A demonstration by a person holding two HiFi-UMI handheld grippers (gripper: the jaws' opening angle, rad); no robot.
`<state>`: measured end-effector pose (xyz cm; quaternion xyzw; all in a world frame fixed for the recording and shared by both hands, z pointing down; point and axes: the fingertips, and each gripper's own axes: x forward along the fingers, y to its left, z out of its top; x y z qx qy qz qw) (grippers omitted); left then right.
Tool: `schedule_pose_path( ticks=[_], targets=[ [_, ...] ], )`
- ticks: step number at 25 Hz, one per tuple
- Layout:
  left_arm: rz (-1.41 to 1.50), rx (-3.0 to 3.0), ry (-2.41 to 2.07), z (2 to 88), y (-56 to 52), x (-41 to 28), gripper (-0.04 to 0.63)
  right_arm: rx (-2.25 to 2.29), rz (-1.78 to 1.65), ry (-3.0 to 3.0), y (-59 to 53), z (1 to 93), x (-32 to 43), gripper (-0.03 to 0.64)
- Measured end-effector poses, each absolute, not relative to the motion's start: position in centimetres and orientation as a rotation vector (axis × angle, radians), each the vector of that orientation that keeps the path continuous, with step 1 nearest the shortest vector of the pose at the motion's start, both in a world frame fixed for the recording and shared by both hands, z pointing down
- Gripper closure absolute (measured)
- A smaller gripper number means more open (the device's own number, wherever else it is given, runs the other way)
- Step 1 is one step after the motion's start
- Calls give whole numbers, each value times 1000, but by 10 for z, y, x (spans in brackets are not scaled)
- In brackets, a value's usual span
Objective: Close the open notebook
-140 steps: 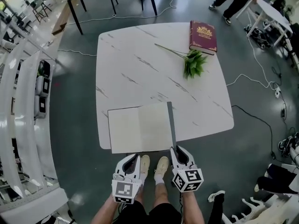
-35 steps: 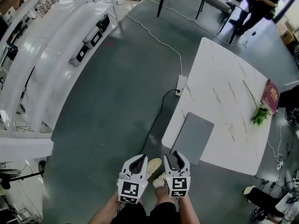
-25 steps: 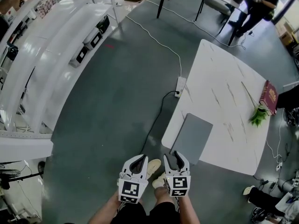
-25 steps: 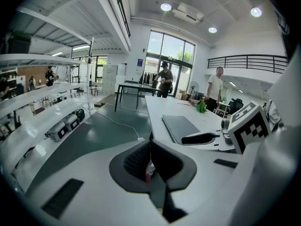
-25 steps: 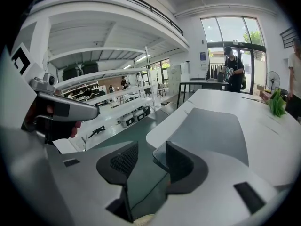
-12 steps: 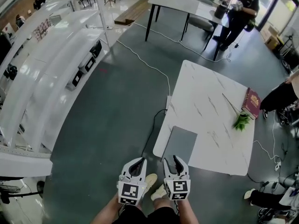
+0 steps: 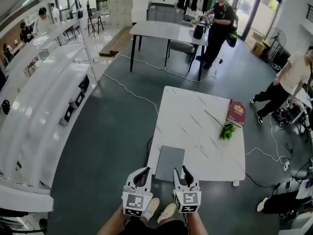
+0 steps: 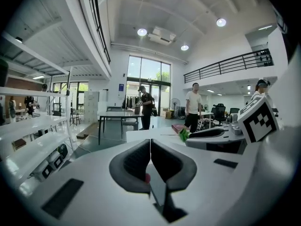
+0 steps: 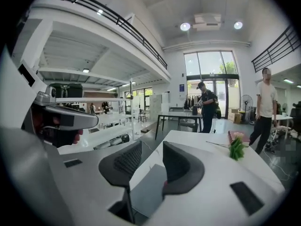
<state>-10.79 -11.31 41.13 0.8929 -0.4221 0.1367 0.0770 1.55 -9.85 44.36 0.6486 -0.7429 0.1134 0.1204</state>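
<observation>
The grey notebook lies closed and flat at the near left corner of the white marble table. Both grippers hang in the air in front of that table edge, apart from the notebook. My left gripper is shut, its pads meeting with nothing between them. My right gripper stands open; its jaws have just been closing, and nothing is between them. In the right gripper view the notebook's cover shows below and beyond the right gripper.
A red book and a green plant sprig lie at the table's far right. Further back, a person stands beside a second table, with another person at the right. White shelving runs along the left. Cables cross the floor.
The notebook lay open several seconds ago and now lies closed. Over the last second both grippers rose, the view tilted up, and more of the room shows.
</observation>
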Motion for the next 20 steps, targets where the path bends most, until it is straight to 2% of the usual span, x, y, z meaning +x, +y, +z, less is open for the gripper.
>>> schedule_pose_path(
  ticks=[8, 20],
  targets=[
    [341, 2831, -1160, 354, -88, -63, 571, 2083, 220, -2101, -56, 386, 63, 489],
    [329, 2979, -938, 328, -30, -14, 571, 2312, 151, -1952, 20, 348, 105, 554]
  ],
)
